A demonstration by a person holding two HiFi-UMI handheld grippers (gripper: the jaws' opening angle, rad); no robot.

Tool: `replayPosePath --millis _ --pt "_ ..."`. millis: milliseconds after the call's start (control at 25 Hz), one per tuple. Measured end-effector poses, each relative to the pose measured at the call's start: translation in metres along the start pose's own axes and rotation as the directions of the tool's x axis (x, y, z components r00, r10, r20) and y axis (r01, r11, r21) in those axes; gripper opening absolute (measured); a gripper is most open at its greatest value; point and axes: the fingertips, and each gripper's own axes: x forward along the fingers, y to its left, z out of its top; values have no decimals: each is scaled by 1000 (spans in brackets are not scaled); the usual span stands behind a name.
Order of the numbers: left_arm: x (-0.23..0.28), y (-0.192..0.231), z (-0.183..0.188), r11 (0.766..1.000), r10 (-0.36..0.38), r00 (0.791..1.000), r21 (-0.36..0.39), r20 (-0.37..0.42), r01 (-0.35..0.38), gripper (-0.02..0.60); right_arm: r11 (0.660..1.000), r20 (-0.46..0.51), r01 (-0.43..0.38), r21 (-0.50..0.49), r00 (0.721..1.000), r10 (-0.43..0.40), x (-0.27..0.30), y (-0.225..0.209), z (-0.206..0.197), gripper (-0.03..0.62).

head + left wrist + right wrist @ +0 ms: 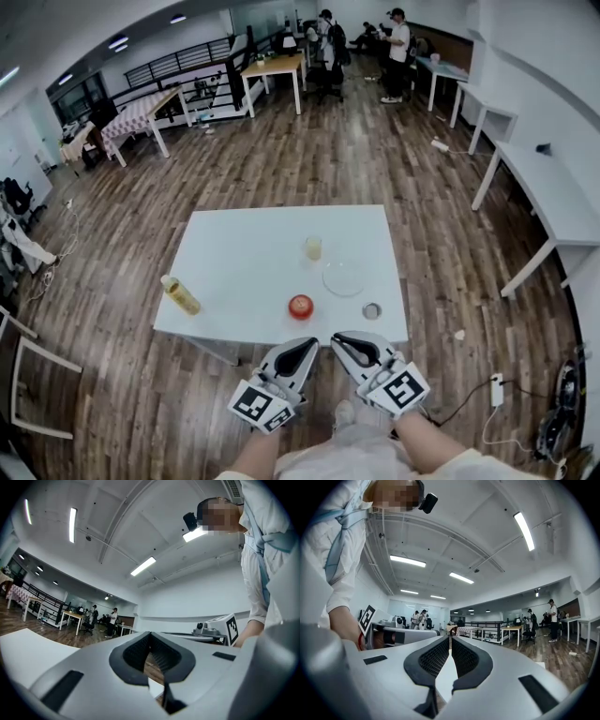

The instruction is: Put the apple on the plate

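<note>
Table (234, 253): white, straight ahead of both grippers, which are short of its near edge.
Left gripper (302, 343): jaws together at the tips, nothing between them. I judge the step to be the approach, with no grasp begun.
Right gripper (345, 339): jaws together too, and empty. Whichever takes the fruit must first spread its jaws, then come in level around it.
Plate (343, 278): clear glass, empty, ahead of the right gripper and beyond the fruit, near it but apart.
Apple (300, 307): on the table near its front edge, straight ahead of the left gripper's tips. It is small, round and red with a paler top, and probably rolls if nudged.
</note>
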Motion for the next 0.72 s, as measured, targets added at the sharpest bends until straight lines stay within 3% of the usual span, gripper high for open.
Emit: replayPosePath --millis 720 --pt "52 36 -6 999 52 999 -2 6 -52 2 999 -21 -33 13 999 33 18 -67 -15 37"
